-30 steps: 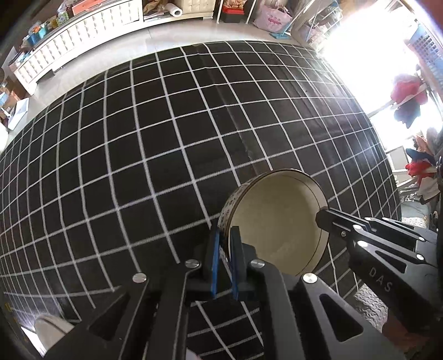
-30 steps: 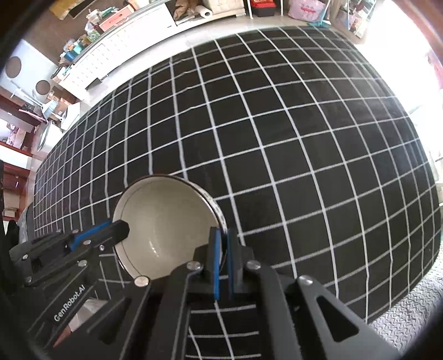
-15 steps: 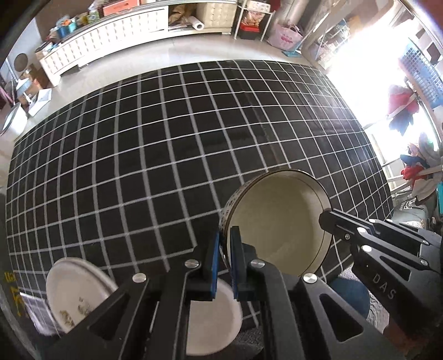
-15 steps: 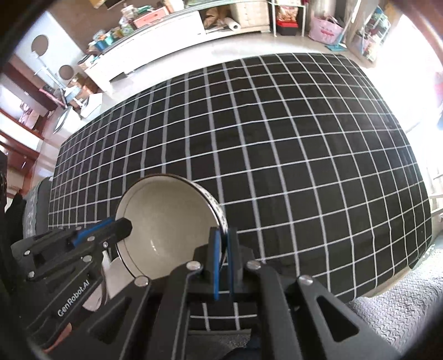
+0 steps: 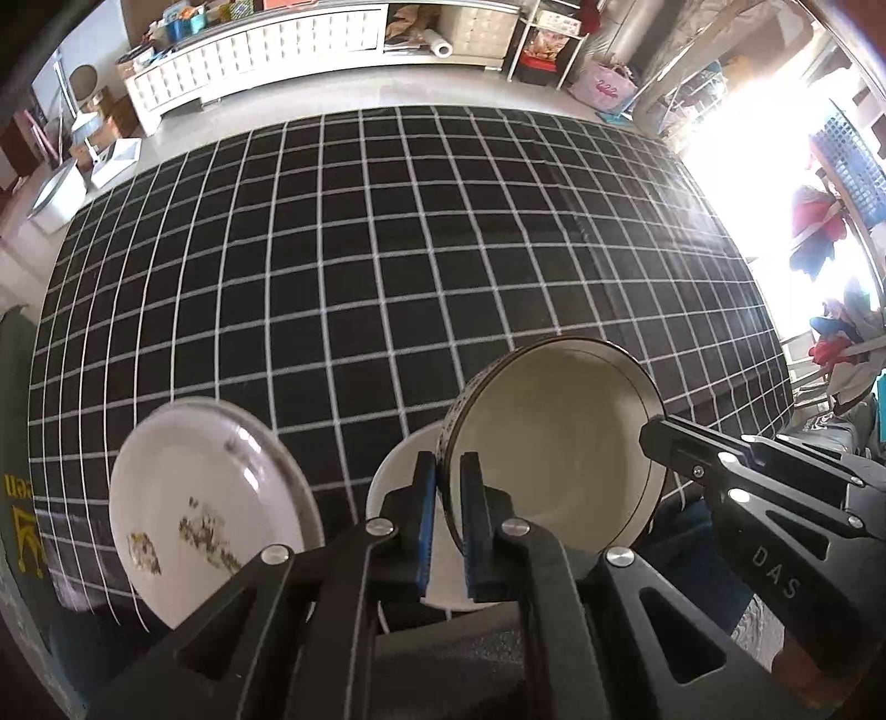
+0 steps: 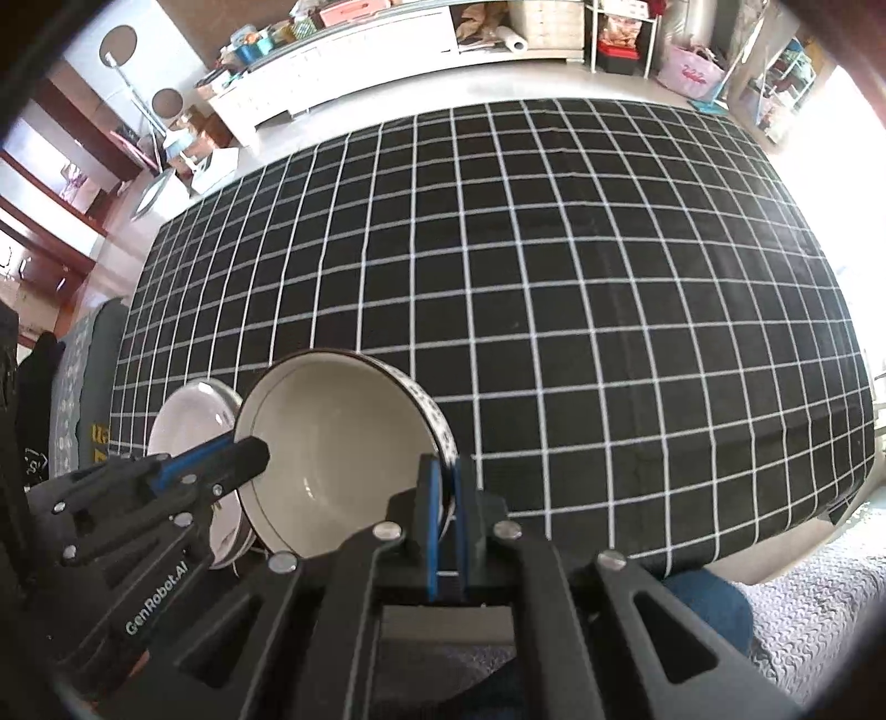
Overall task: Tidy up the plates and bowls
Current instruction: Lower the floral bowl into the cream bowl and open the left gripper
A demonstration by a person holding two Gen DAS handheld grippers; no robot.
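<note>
A cream bowl with a dark patterned outside hangs in the air, held on opposite rims. My left gripper is shut on its left rim. My right gripper is shut on its right rim; the bowl also shows in the right wrist view. The right gripper shows in the left wrist view, and the left gripper shows in the right wrist view. A white plate with food bits lies below at the left, also seen in the right wrist view. A second white dish lies under the bowl.
A table with a black cloth with a white grid spreads ahead, also in the right wrist view. Its near edge is at the plates. White cabinets and floor clutter stand beyond it. A blue trouser leg is close below.
Both grippers have risen and pulled back toward the near edge with the bowl held between them. The white plate and the second dish have come into view below.
</note>
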